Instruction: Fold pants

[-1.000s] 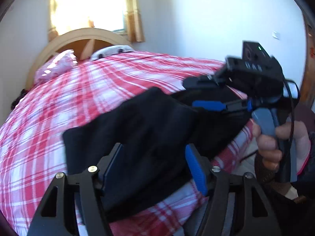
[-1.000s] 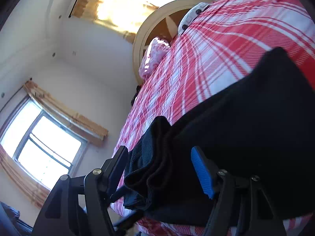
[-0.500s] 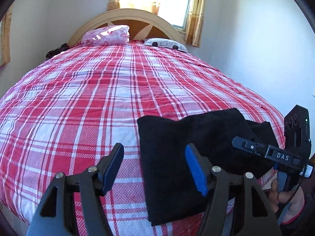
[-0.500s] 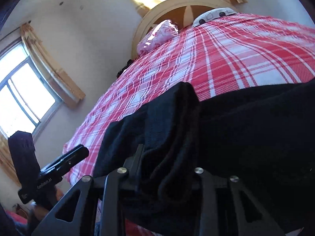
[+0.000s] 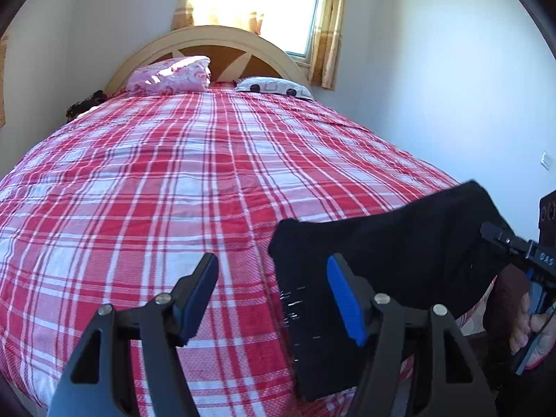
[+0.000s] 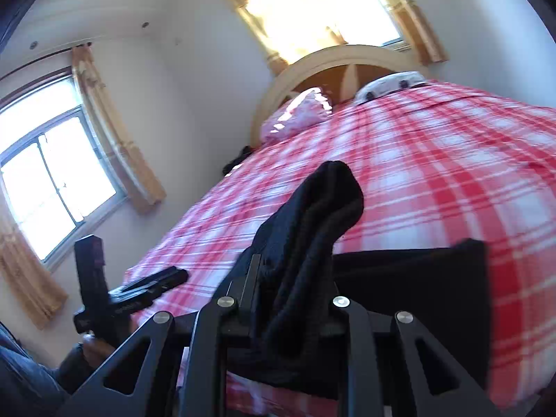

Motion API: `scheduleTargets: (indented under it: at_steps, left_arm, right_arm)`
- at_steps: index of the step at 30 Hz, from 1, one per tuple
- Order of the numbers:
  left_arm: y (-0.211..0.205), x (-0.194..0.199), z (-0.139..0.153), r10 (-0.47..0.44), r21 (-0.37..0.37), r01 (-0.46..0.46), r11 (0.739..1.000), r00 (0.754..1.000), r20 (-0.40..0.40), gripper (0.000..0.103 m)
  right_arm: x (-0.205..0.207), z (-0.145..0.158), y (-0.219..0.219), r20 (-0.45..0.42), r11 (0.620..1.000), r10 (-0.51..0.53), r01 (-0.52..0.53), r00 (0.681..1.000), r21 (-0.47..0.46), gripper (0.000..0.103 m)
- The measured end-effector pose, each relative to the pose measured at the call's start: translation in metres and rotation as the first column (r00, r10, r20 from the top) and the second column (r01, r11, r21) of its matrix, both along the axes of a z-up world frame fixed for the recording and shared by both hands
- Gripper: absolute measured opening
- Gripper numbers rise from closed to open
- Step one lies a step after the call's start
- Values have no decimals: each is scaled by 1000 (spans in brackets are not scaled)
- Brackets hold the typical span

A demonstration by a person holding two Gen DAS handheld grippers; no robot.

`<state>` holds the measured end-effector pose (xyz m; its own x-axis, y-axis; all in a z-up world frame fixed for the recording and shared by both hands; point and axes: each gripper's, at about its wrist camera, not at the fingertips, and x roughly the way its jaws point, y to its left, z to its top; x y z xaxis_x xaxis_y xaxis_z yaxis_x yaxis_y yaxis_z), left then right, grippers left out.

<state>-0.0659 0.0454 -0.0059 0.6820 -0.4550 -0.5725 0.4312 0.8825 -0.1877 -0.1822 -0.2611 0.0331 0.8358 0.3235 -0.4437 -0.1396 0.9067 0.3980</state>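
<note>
The folded black pants (image 5: 399,243) lie near the front right corner of the red plaid bed cover (image 5: 173,191). My left gripper (image 5: 271,267) stands open above the cover, just left of the pants, with nothing held between its blue pads. In the right wrist view my right gripper (image 6: 295,278) is closing its jaws on a bunched fold of the pants (image 6: 312,215), which rises between the fingers. The rest of the pants lies flat to its right. The right gripper (image 5: 521,246) shows at the pants' right edge in the left wrist view.
A curved wooden headboard (image 5: 208,41) with a pink pillow (image 5: 170,74) and a white patterned pillow (image 5: 274,87) stands at the far end. Curtained windows (image 6: 45,180) sit behind and to the left. A white wall (image 5: 434,87) runs along the bed's right side.
My right gripper closed on the bunched edge of the pants and lifted it. My left gripper, still open, rolled and moved from over the pants to the bare cover on their left.
</note>
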Motion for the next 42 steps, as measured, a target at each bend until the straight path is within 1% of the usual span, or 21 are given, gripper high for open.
scheduleTargets:
  at_steps: [3,4,6,7,8,10,13,14,16,17,20,23,25,26,28,30,32,34,38,40,42]
  left_arm:
    - [-12,-1,-2,-24,12,25,1000,1000,-8,68]
    - [-17,-1,-3,-34,16,34,999,999,-10,68]
    - [-25,-2,-4,-40,34,40,999,999,-12,68]
    - [-29,-2,-4,-44,46,44,998,999,-11,68]
    - [-32,-3,-3,-47,58,47,997,999,-7,68]
    - [-34,-6,-1,-49,75,49,996,999,9,71]
    - [-34,-5,1,-41,84,40,996,999,18,74]
    - [-35,-4,0,-42,89,40,995,999,20,74]
    - [-40,-3,1,-51,98,48,994,998,28,74]
    - [-44,-3,1,-57,103,54,993,998,31,74]
    - [-60,-5,4,-87,116,81,990,995,41,74]
    - [-82,-12,5,-133,147,124,981,990,54,74]
    - [-92,-14,1,-127,185,114,976,990,64,74]
    - [-95,-13,-3,-118,202,105,974,992,53,74]
    - [-100,-8,-13,-103,218,98,971,995,13,74]
    - [-104,2,-26,-61,258,67,964,998,-31,75]
    - [-104,7,-34,-36,274,49,960,998,-53,83]
    - [-96,13,-37,0,247,20,969,997,-80,94]
    - [-86,19,-36,16,213,14,977,990,-138,94]
    - [-84,18,-35,29,220,2,976,990,-138,94]
    - [-81,18,-32,49,220,-16,975,988,-143,94]
  right_arm:
    - [-12,-21,-33,-63,996,-84,82,994,-42,22]
    - [-12,-30,-39,-89,995,-91,87,992,-47,23]
    - [-5,-52,-49,-163,993,-112,105,980,-52,29]
    - [-3,-59,-52,-179,991,-133,129,975,-36,33]
    - [-4,-63,-56,-177,990,-137,140,975,9,36]
    - [-9,-63,-66,-179,984,-145,161,973,75,41]
    - [-19,-50,-87,-184,971,-201,220,962,89,42]
    - [-29,-44,-93,-170,961,-247,263,954,82,42]
    - [-49,-32,-105,-141,920,-388,392,911,3,42]
    - [-55,-26,-103,-117,914,-406,405,906,-28,42]
    - [-53,-9,-69,-70,936,-331,317,941,-155,42]
    - [-43,-5,-26,-50,959,-176,160,983,-232,42]
    - [-37,-14,-5,-75,965,-105,83,992,-249,42]
    - [-36,-20,-3,-87,962,-96,70,992,-263,42]
    - [-35,-35,-4,-126,952,-105,63,986,-299,42]
    - [-39,-49,-8,-160,953,-125,73,979,-295,42]
    - [-42,-55,-16,-153,965,-117,75,981,-253,42]
    - [-41,-56,-14,-157,967,-108,67,982,-248,42]
    - [-39,-50,-9,-172,953,-114,59,979,-296,42]
    - [-40,-37,-11,-117,954,-144,106,983,-282,42]
    - [-40,-29,-22,-85,955,-193,167,978,-246,48]
